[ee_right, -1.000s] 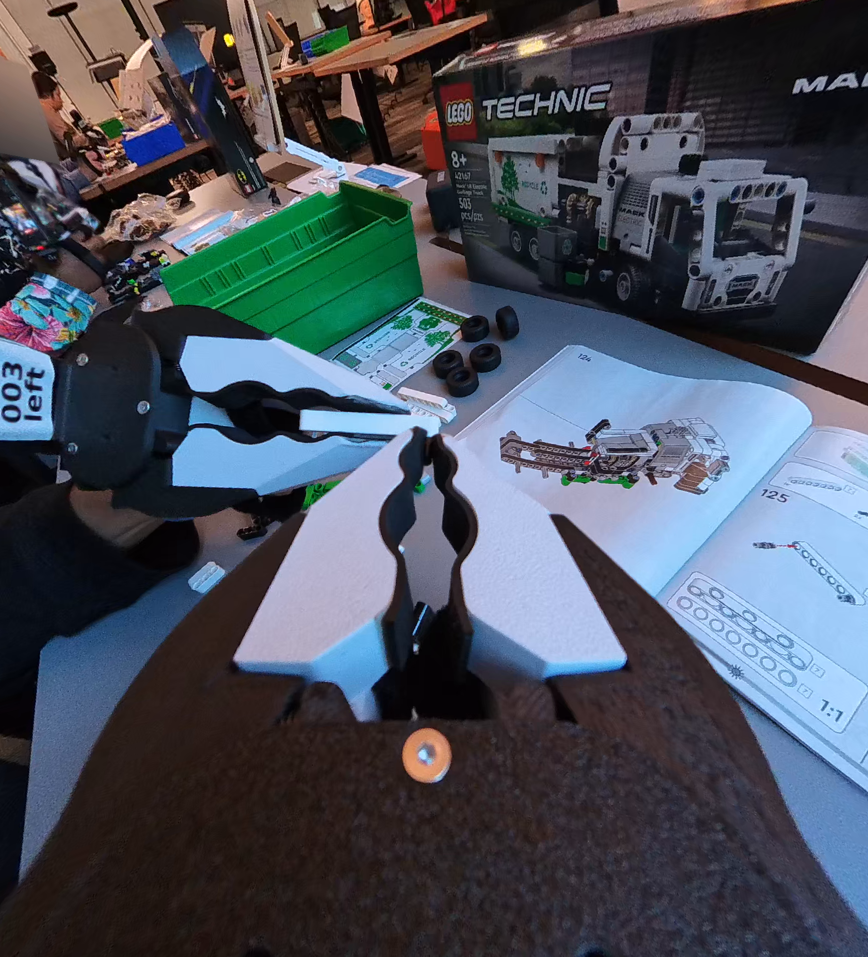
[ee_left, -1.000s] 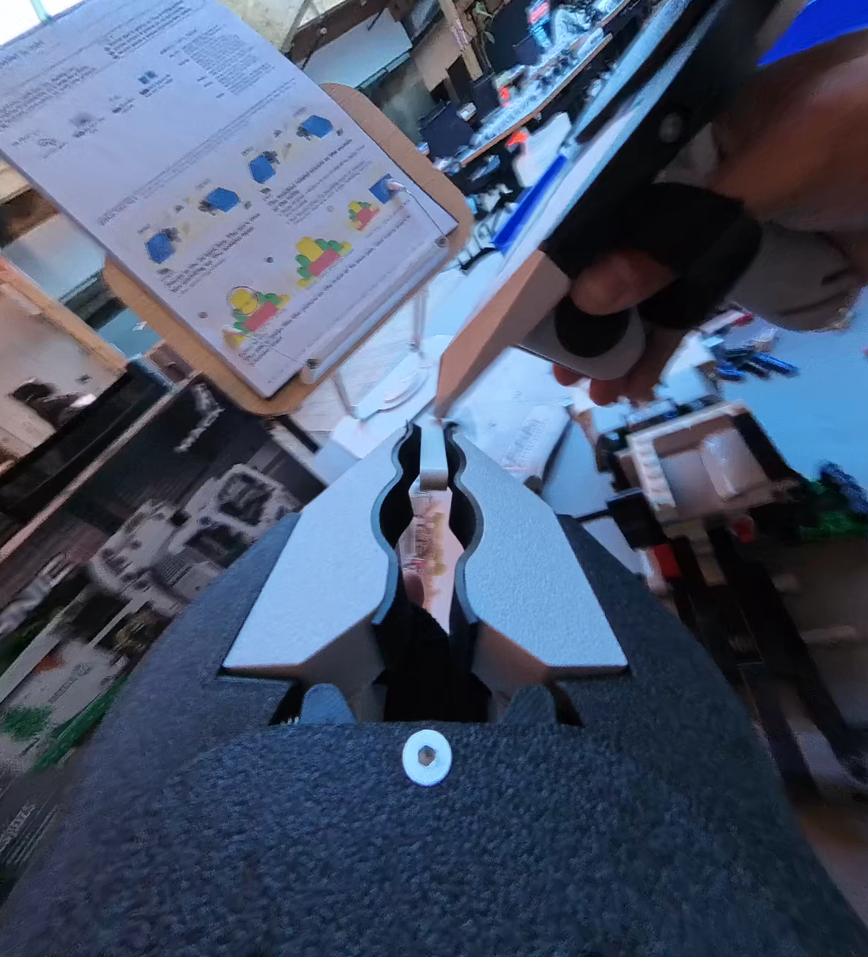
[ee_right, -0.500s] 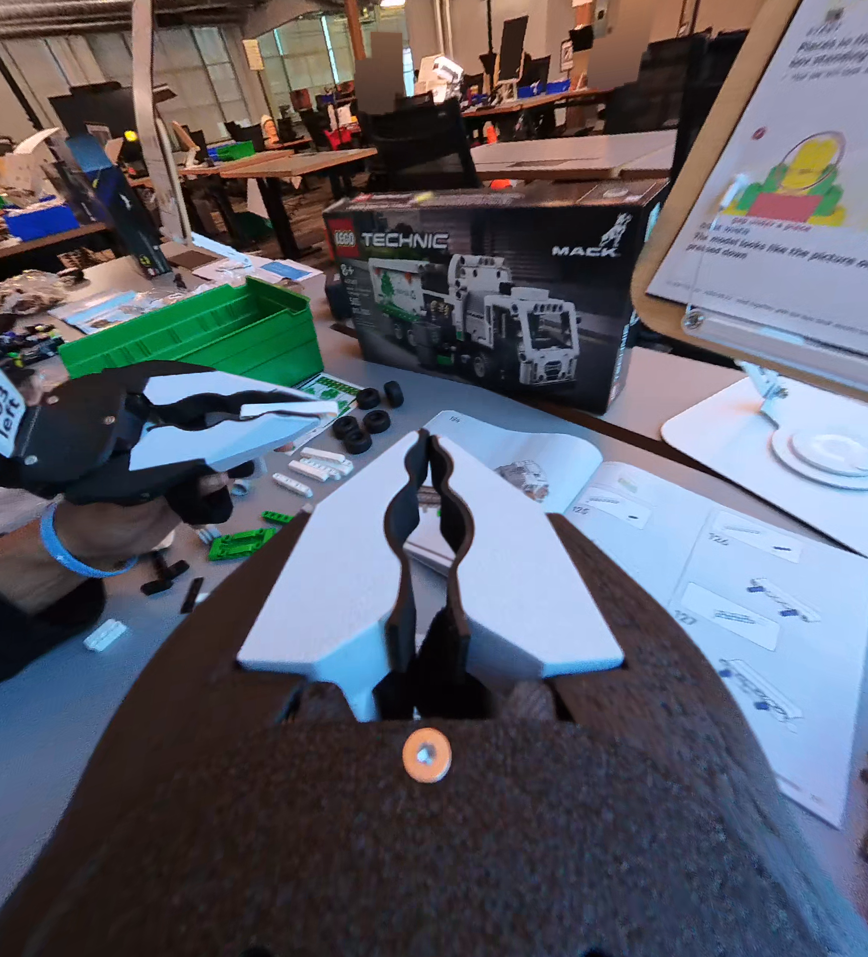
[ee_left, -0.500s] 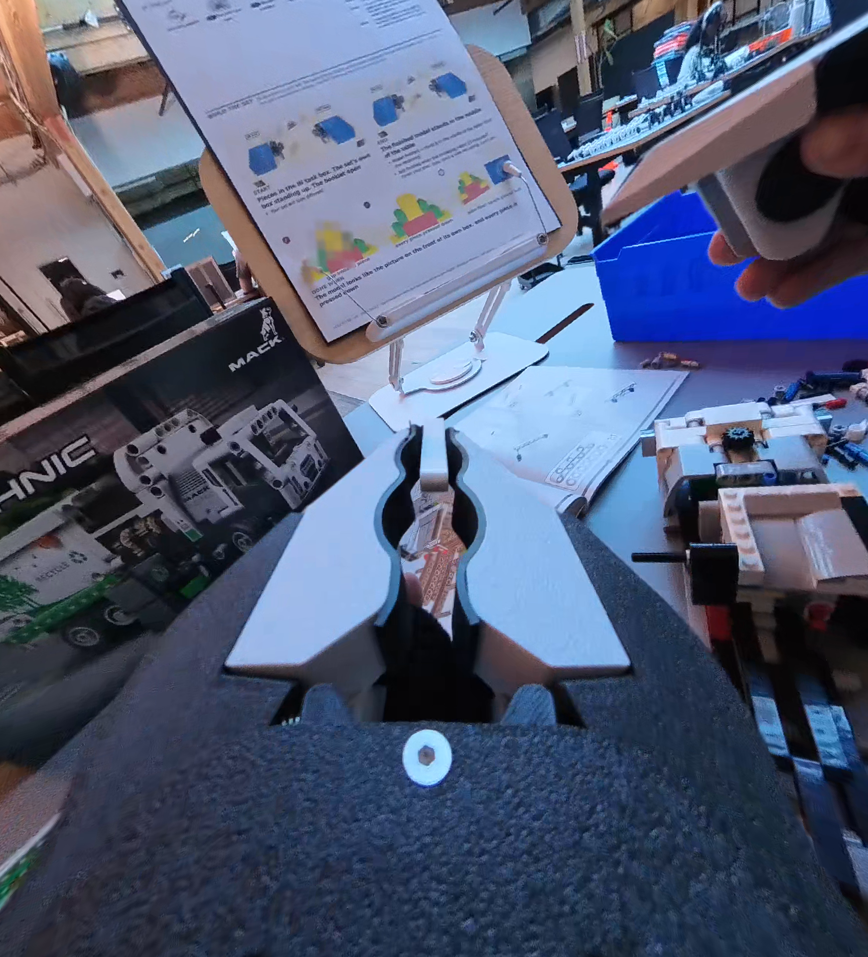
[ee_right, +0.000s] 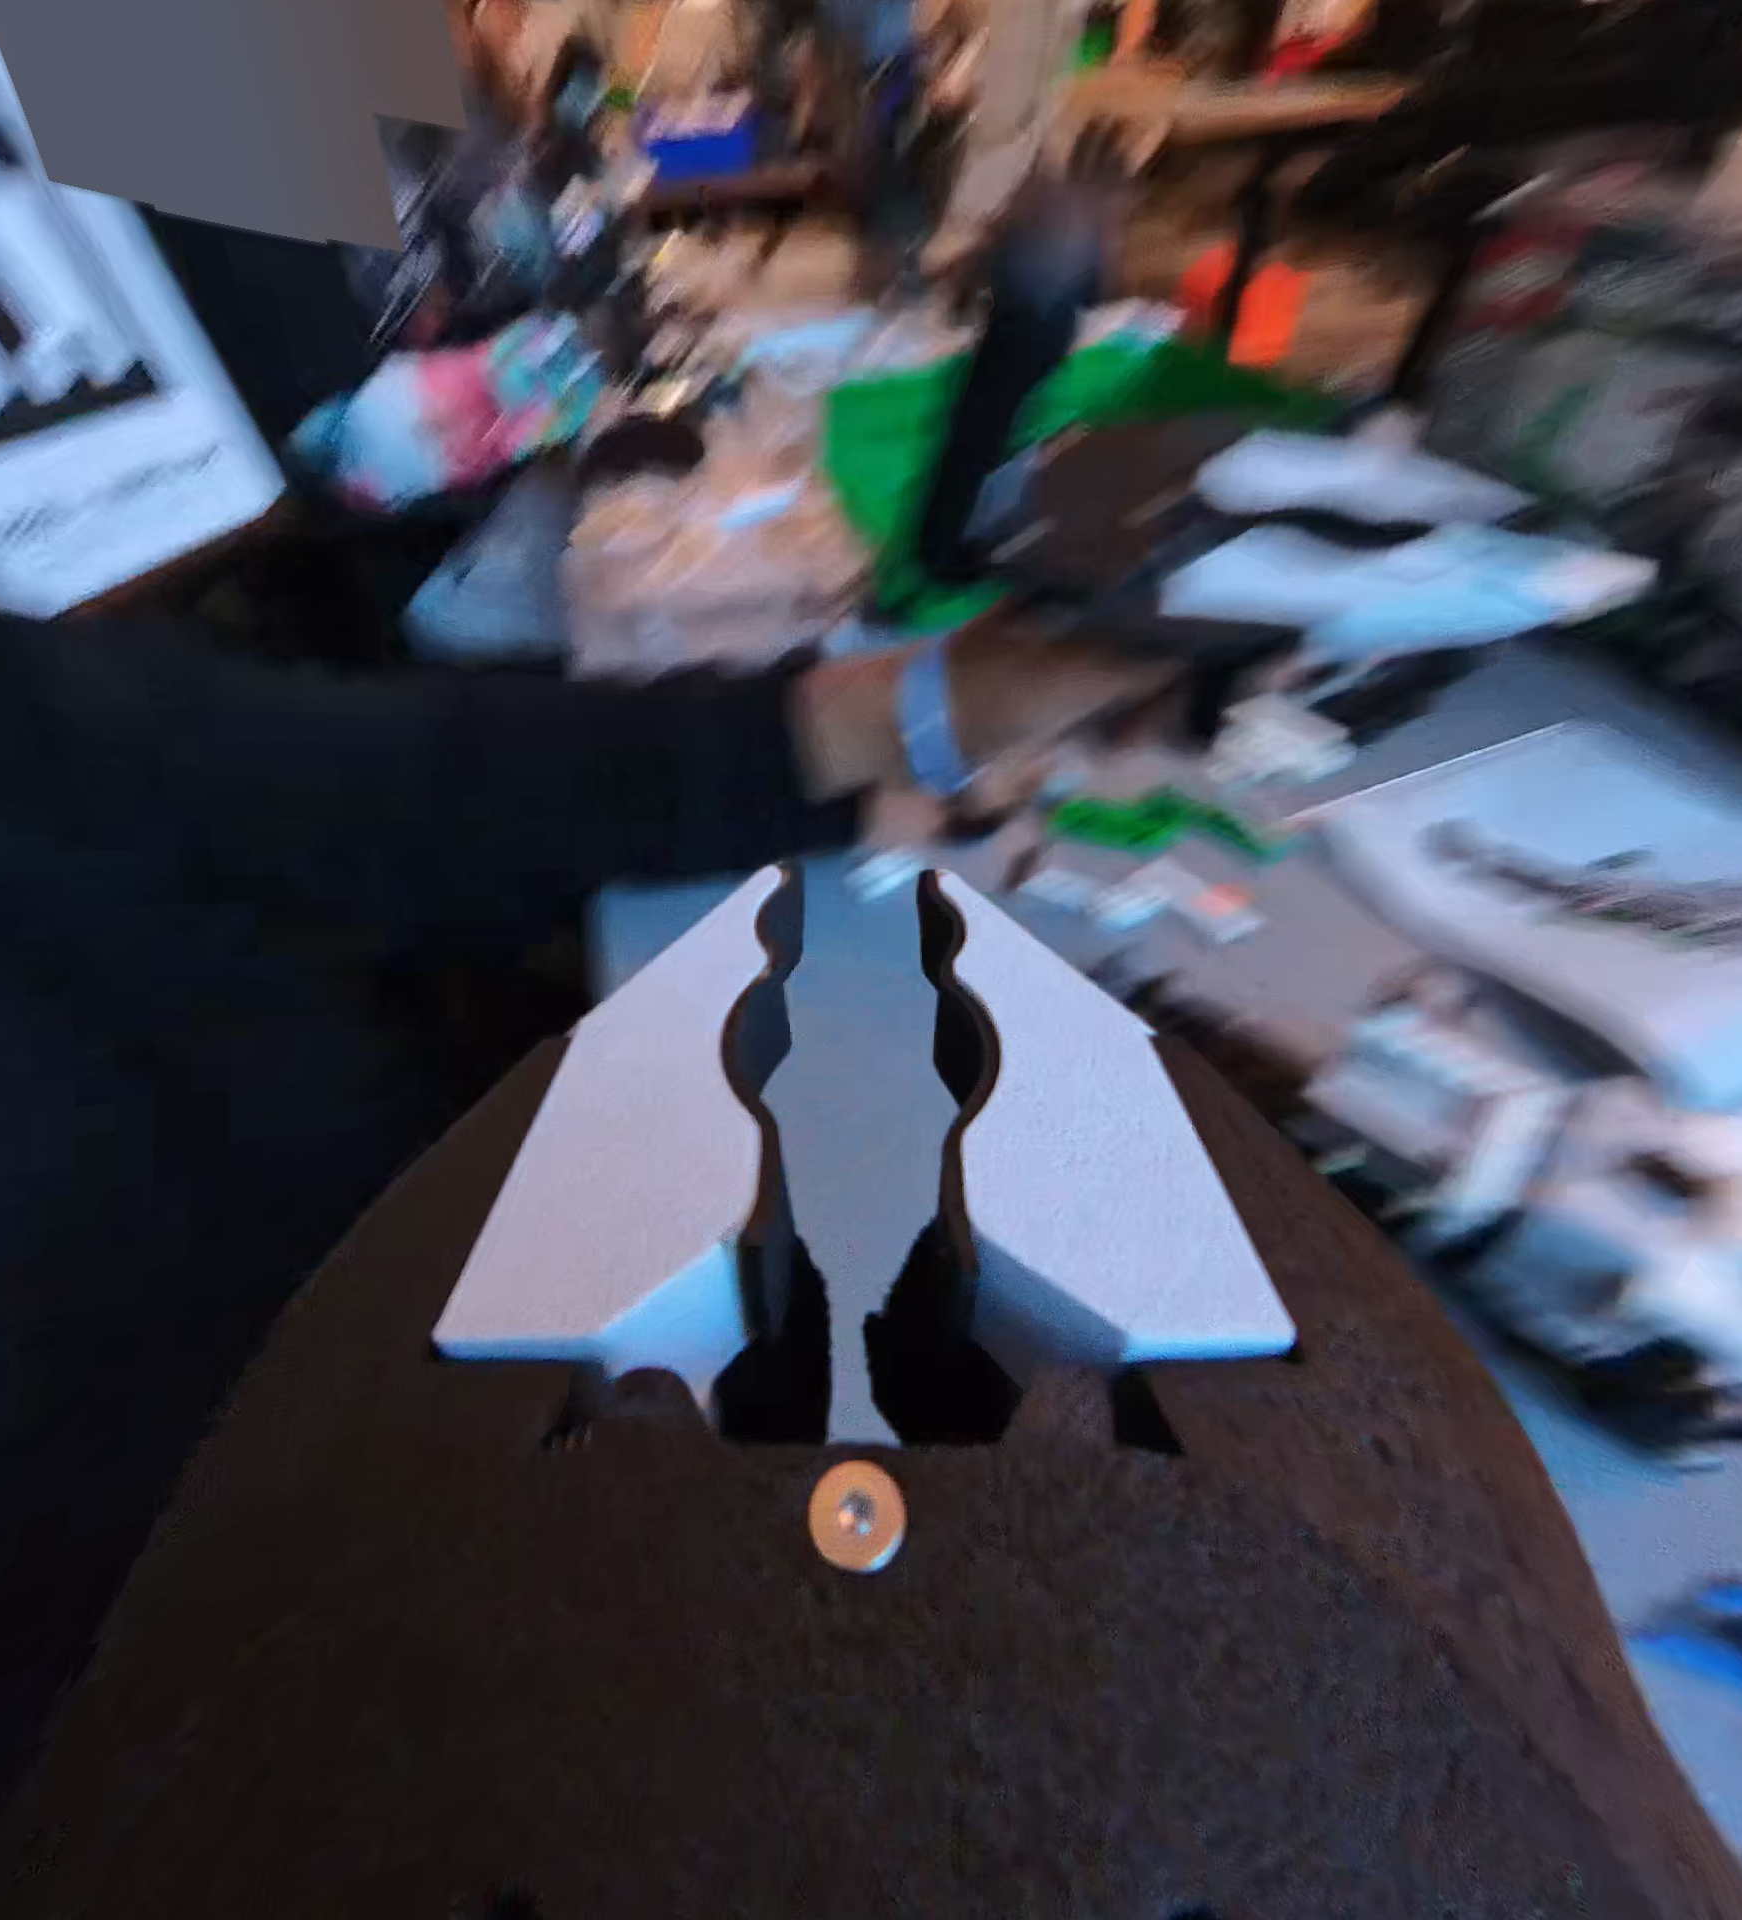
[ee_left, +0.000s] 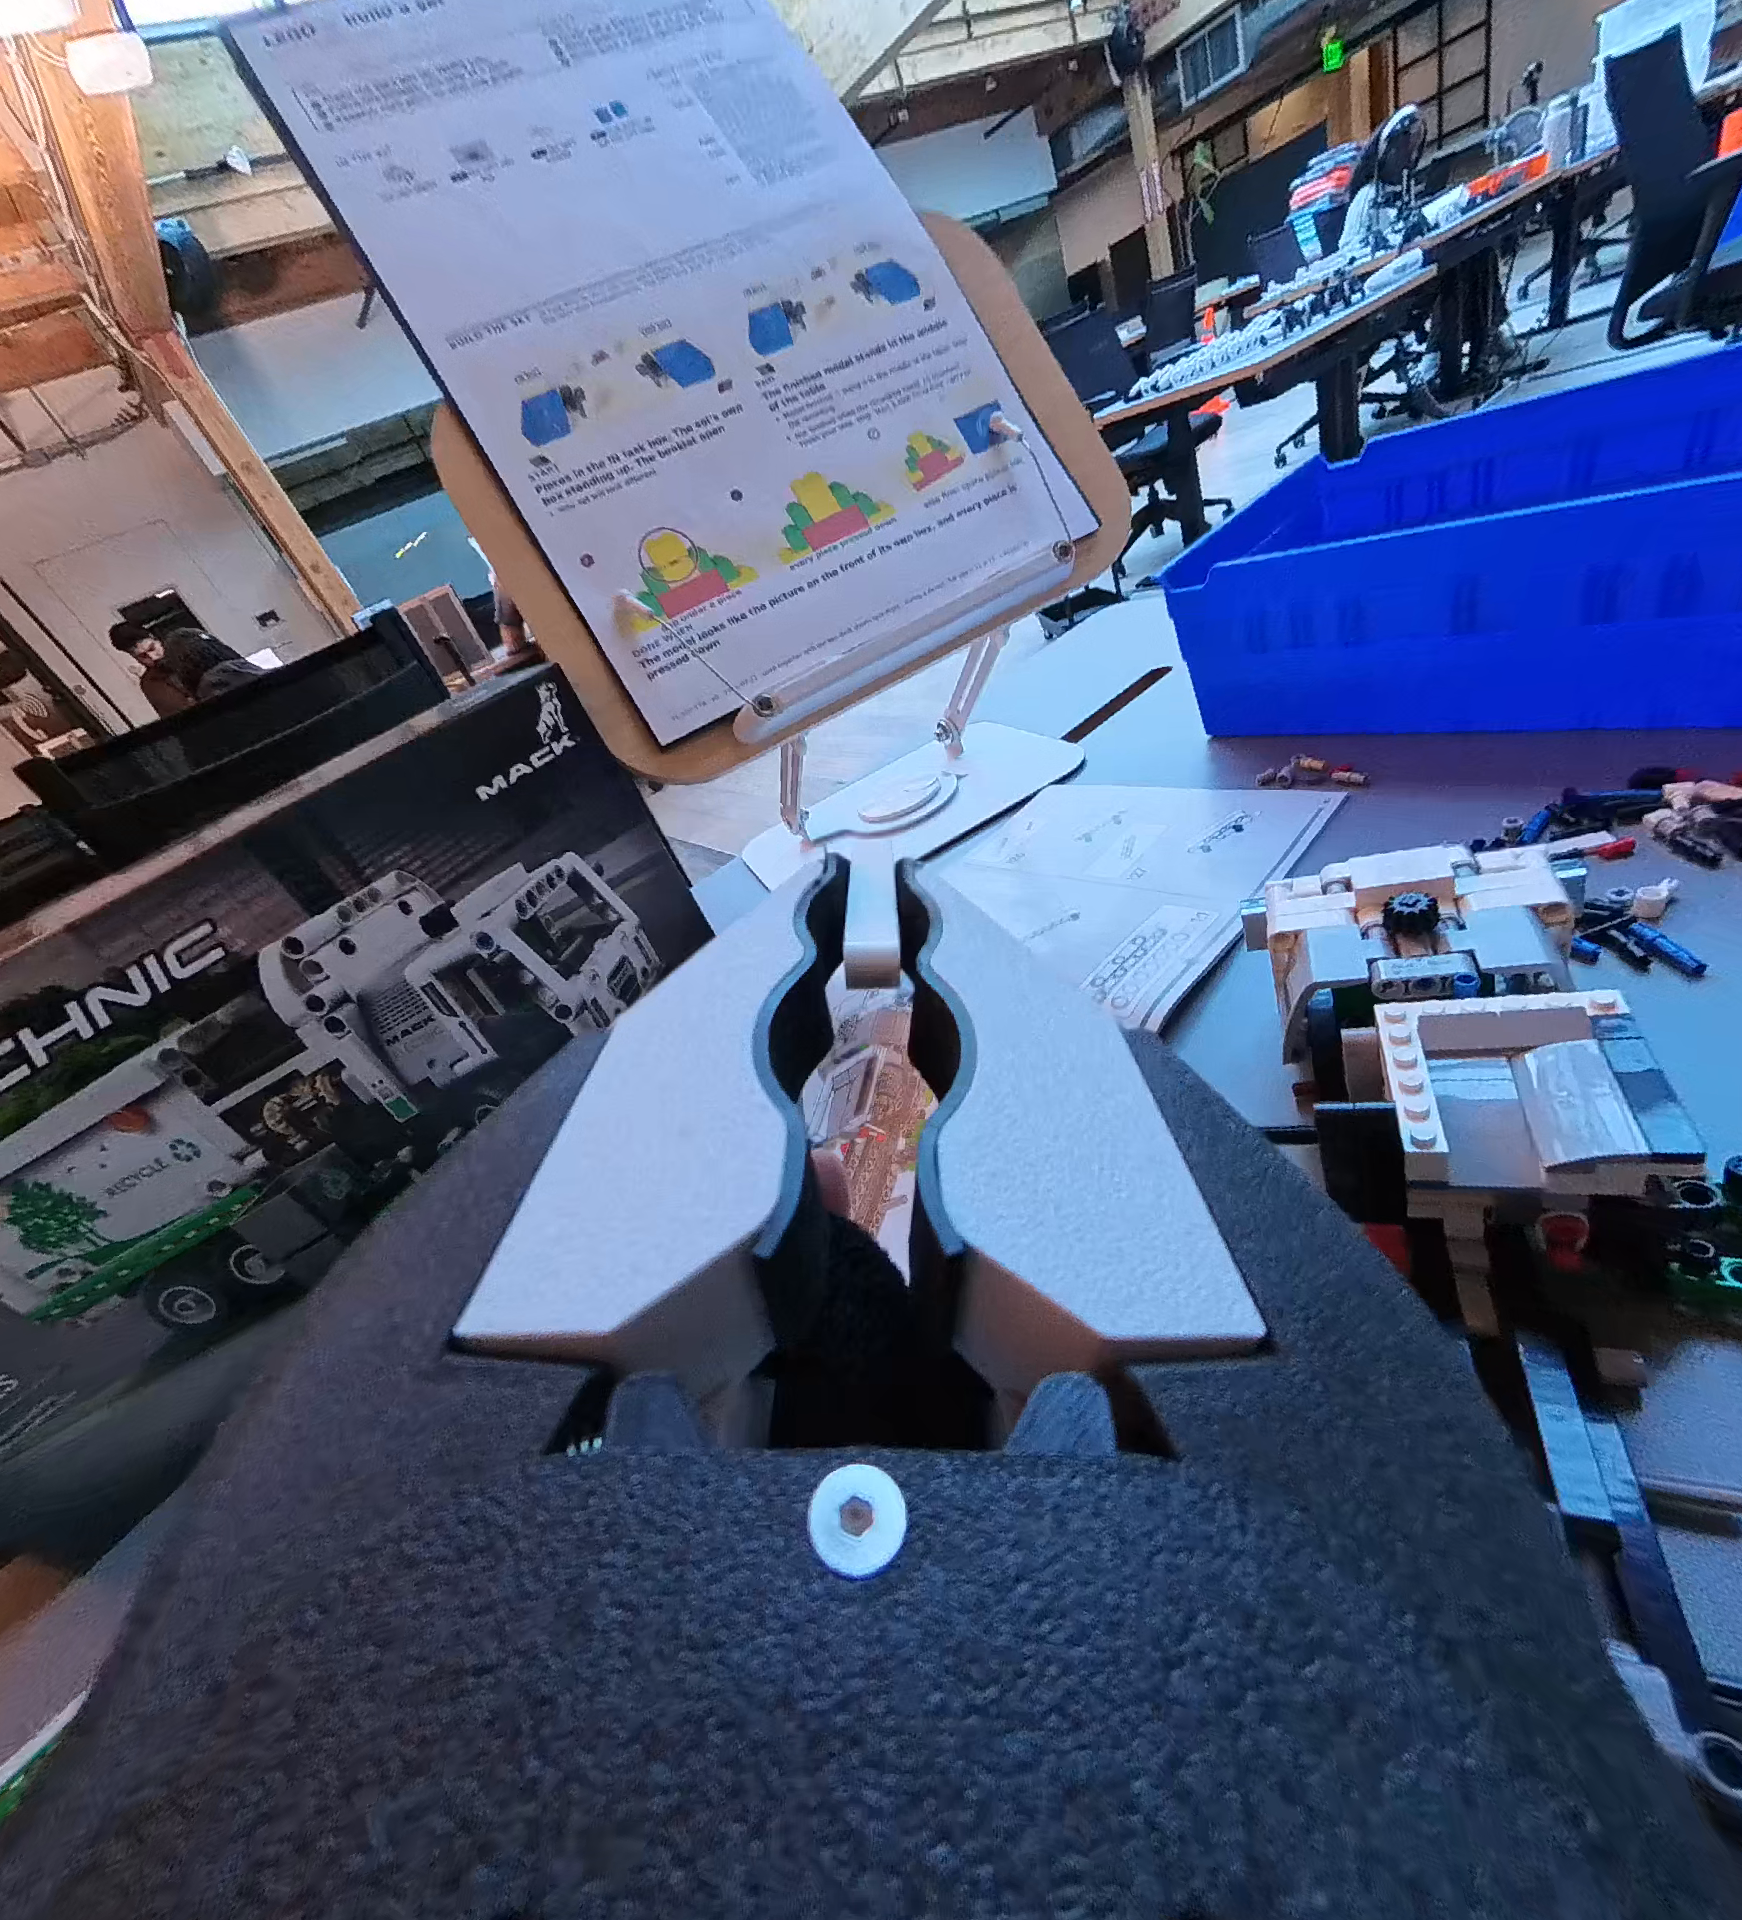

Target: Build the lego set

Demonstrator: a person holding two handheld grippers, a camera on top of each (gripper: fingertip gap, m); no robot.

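**Lego truck to the right of the left gripper, white piece held at the tips**

The lego truck [ee_left: 1469,1081], half built, is seen in the left wrist view on the grey table [ee_left: 1740,1049], to the right of the left gripper [ee_left: 872,914] and at about the level of its fingertips. Its long axis is judged to run near to far, roughly parallel to the fingers, with dark beams trailing toward the near edge.

The left gripper's jaws are closed to a narrow gap on a small white piece [ee_left: 869,925], which is pinched at the very tips and stands nearly upright between them. Straight ahead lie the open booklet [ee_left: 1137,883] and the sheet on its stand [ee_left: 701,343]; the set's box [ee_left: 275,997] is at the left, a blue bin [ee_left: 1532,582] at the far right, and loose pins [ee_left: 1636,821] beyond the truck.

The right wrist view is heavily smeared (little can be told there). The right gripper [ee_right: 859,883] is seen with its jaws apart by a modest gap and nothing between them. A dark sleeve [ee_right: 347,769] crosses ahead of it.

The held piece is judged to be nearer the truck than anything the right gripper carries, so a rightward swing of the left gripper would be called for.
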